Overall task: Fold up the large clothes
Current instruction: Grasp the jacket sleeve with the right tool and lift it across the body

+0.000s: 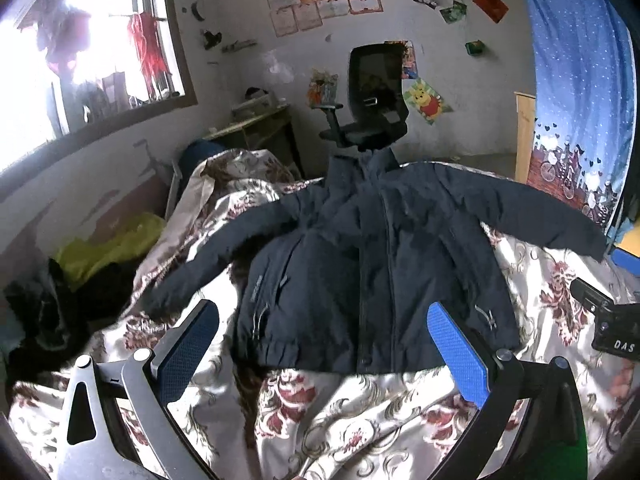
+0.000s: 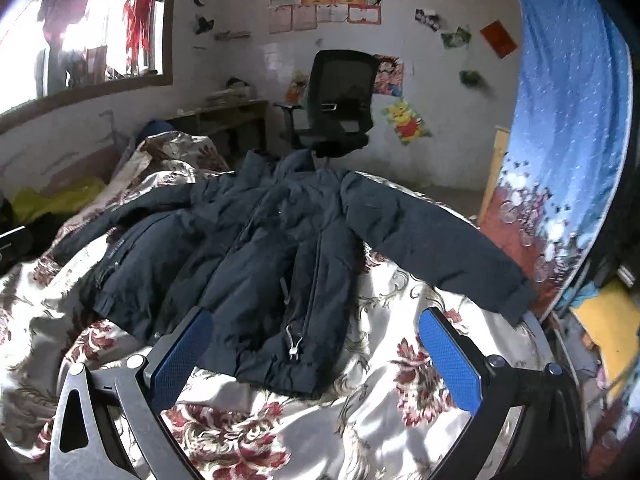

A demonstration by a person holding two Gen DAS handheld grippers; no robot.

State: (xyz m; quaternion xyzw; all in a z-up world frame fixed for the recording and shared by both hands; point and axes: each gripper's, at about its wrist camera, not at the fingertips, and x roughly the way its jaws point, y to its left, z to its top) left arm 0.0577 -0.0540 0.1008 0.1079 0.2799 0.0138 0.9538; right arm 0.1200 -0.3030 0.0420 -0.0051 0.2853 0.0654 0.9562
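Where readable, "DAS" on right hand-held gripper

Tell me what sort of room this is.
Most likely a bedroom: a jacket lies spread on a floral quilt over a bed, with a desk, office chair and posters beyond.

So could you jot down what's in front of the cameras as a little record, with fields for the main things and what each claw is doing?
garment: dark navy jacket, spread front-up, zipped, sleeves out to both sides
surface: floral bedspread, wrinkled
left claw: open, holding nothing, near the jacket's hem
right claw: open, holding nothing, at the hem corner
folding: not begun
background: black office chair, blue curtain, window
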